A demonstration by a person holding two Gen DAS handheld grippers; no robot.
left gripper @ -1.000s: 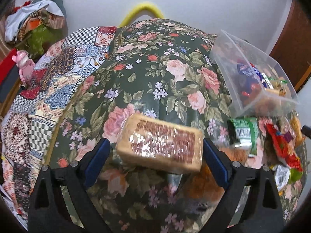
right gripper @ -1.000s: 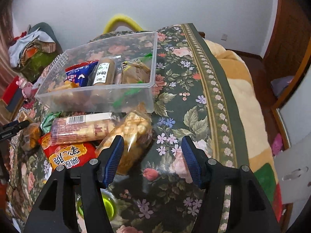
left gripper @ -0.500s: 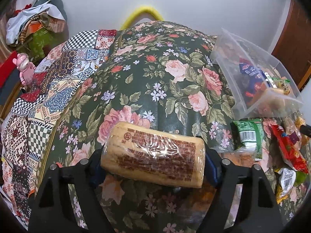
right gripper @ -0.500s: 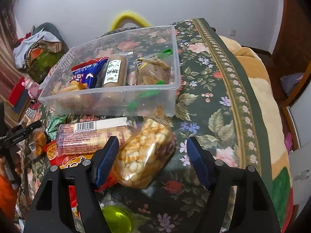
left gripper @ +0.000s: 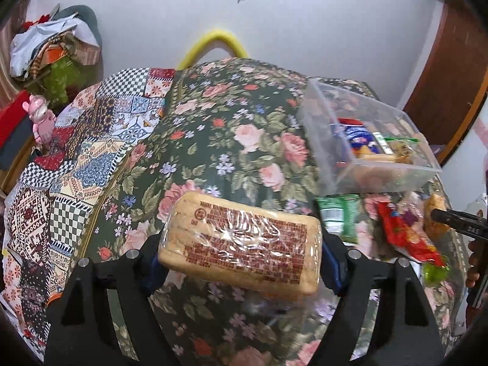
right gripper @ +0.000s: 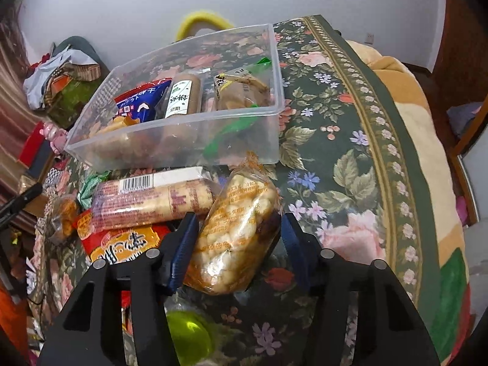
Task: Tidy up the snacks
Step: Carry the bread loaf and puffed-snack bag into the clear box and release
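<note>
The left tongs (left gripper: 241, 262) are clamped on a wrapped biscuit pack (left gripper: 241, 241); the right tongs (right gripper: 236, 244), having just been closing, pinch a puffed-snack bag (right gripper: 238, 238). Both are best carried level to the clear bin (right gripper: 183, 149) at upper centre.

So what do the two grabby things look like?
Both look alike. The left gripper and the right gripper each have two chunky black plastic arms with triangle cut-outs, round silver bolts on top, and blue pads lining the insides of the fingers. No cables or sleeves can be seen on them from these cameras.
</note>
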